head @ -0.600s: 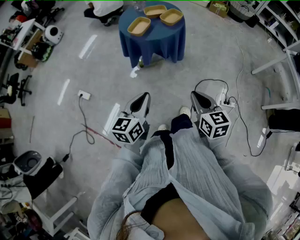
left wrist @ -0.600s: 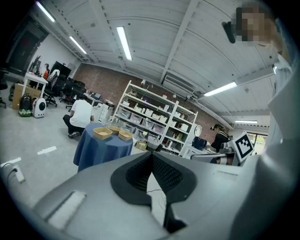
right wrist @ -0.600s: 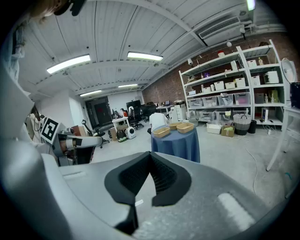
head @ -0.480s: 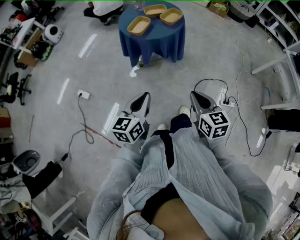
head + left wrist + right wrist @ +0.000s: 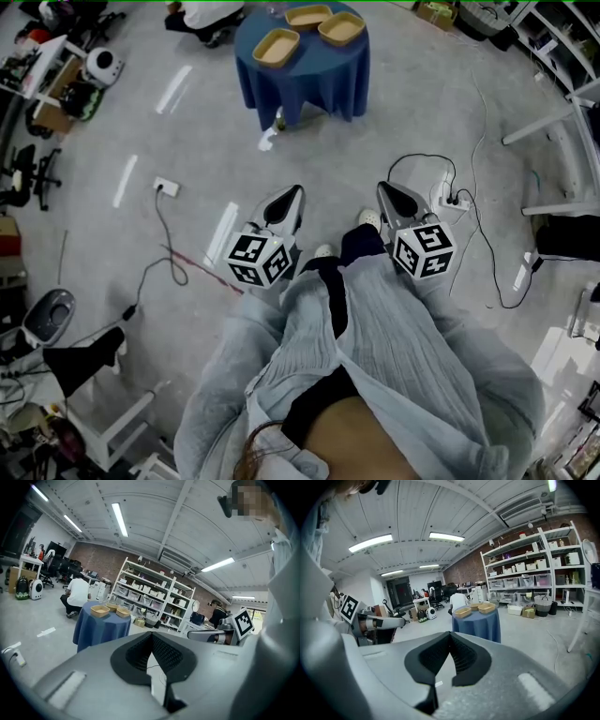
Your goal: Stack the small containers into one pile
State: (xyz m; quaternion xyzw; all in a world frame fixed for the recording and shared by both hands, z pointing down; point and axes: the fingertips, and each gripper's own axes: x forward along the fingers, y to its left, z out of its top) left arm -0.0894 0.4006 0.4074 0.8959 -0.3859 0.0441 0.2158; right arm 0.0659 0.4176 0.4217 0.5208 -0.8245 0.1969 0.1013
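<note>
Tan containers point(image 5: 276, 47): count three, shallow, lying singly side by side, unstacked, on one round table point(image 5: 300, 84) draped in a blue cloth. The table is at 12 o'clock in the head view, well apart from both grippers. In the left gripper view only two containers show whole. The third sits behind them, mostly hidden.

Left gripper point(image 5: 293, 190): jaws clenched tip to tip, nothing between them. Right gripper point(image 5: 382, 187): likewise pressed together, empty. Count two grippers, both aimed towards 12 o'clock.

One person point(image 5: 211, 14) in a white top crouches at 10 o'clock of the table, cut off by the frame edge. One power strip point(image 5: 168, 188) lies on the floor at 9 o'clock of the left gripper. Shelving point(image 5: 154, 597) stands behind the table; its bins are too small to count.
</note>
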